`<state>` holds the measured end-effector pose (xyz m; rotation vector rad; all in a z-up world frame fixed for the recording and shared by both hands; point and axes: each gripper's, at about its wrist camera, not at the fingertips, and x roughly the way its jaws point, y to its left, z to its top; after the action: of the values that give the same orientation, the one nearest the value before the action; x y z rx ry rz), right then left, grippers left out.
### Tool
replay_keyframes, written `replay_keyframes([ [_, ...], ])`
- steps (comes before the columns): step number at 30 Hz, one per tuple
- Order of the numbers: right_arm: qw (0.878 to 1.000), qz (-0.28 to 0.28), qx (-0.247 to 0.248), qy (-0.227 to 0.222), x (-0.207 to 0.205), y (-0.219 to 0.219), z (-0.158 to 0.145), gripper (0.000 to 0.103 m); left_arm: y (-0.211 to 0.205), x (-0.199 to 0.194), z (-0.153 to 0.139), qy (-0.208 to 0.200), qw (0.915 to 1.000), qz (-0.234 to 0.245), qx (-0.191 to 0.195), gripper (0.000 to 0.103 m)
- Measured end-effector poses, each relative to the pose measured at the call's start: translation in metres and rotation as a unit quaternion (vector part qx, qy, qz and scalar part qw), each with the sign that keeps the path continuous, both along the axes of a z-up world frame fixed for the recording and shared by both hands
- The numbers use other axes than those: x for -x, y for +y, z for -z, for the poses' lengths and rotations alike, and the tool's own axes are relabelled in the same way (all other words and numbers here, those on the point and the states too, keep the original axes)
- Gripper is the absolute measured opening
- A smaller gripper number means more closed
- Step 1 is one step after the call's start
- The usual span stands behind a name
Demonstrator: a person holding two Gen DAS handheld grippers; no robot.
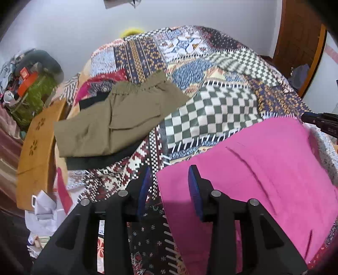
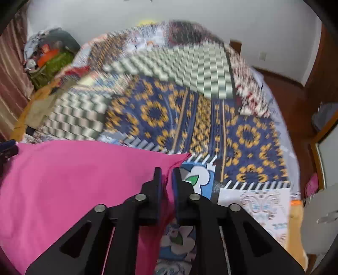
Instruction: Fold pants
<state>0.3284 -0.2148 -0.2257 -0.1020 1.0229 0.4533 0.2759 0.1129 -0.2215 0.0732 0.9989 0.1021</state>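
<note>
Both grippers sit at the near edge of the pink pants (image 1: 264, 167), which lie spread flat on a patchwork quilt (image 1: 211, 110) covering the bed. Left gripper (image 1: 169, 186) stands part-open: its blue pads (image 1: 195, 190) straddle the left edge of the pink cloth, with a clear gap to the fabric, so nothing is pinched. Right gripper (image 2: 167, 184) is nearly closed, and a thin fold of the pants' right corner runs up between its two pads; the cloth (image 2: 74, 186) drapes from there to the left, smooth and uncreased in that view. In the left wrist view a single curved seam or crease crosses the pink surface, and the fabric's far edge lies straight across the quilt. Both tools point steeply down toward the bed. The right gripper's tip also shows at the far right of the left wrist view, beside the pants' far corner.

Farther out, folded olive-green trousers (image 1: 118, 118) rest on top of a dark garment (image 1: 101, 160) near the left side of the bed. Beyond that are a wooden board (image 1: 36, 152) and a heap of clutter (image 1: 31, 84) against the white wall (image 1: 190, 12).
</note>
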Motion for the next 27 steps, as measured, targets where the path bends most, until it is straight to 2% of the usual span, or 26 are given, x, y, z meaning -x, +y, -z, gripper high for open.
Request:
replay_keyframes([
  [2, 1.000, -0.011, -0.018, -0.019, 0.012, 0.002, -0.022, 0.021, -0.003, 0.002, -0.013, -0.016, 0.9999, 0.001, 0.001, 0.044],
  [4, 0.999, -0.018, -0.028, -0.038, 0.021, 0.007, -0.039, 0.035, -0.007, 0.003, -0.023, -0.027, 0.9996, 0.006, 0.008, 0.046],
  [8, 0.995, -0.054, -0.052, -0.068, 0.041, 0.028, -0.067, 0.041, -0.021, 0.002, -0.038, -0.047, 0.9985, 0.024, 0.014, 0.055],
  [11, 0.991, -0.090, -0.061, -0.072, 0.050, 0.052, -0.073, 0.046, -0.032, -0.002, -0.039, -0.050, 0.9979, 0.038, 0.014, 0.059],
  [16, 0.987, -0.138, -0.056, -0.054, 0.059, 0.087, -0.060, 0.047, -0.042, -0.012, -0.023, -0.027, 0.9985, 0.047, 0.006, 0.059],
  [18, 0.987, -0.152, -0.048, -0.033, 0.060, 0.098, -0.048, 0.047, -0.043, -0.014, -0.014, -0.014, 0.9987, 0.049, 0.007, 0.059],
  [22, 0.983, -0.181, -0.018, 0.038, 0.062, 0.113, -0.012, 0.047, -0.044, -0.019, 0.015, 0.032, 0.9980, 0.055, -0.002, 0.060],
  [25, 0.983, -0.179, -0.019, 0.035, 0.066, 0.108, -0.007, 0.054, -0.045, -0.011, 0.018, 0.021, 0.9980, 0.058, -0.015, 0.064],
  [27, 0.983, -0.176, -0.020, 0.042, 0.067, 0.103, -0.007, 0.055, -0.047, -0.007, 0.017, 0.018, 0.9977, 0.062, -0.022, 0.066],
])
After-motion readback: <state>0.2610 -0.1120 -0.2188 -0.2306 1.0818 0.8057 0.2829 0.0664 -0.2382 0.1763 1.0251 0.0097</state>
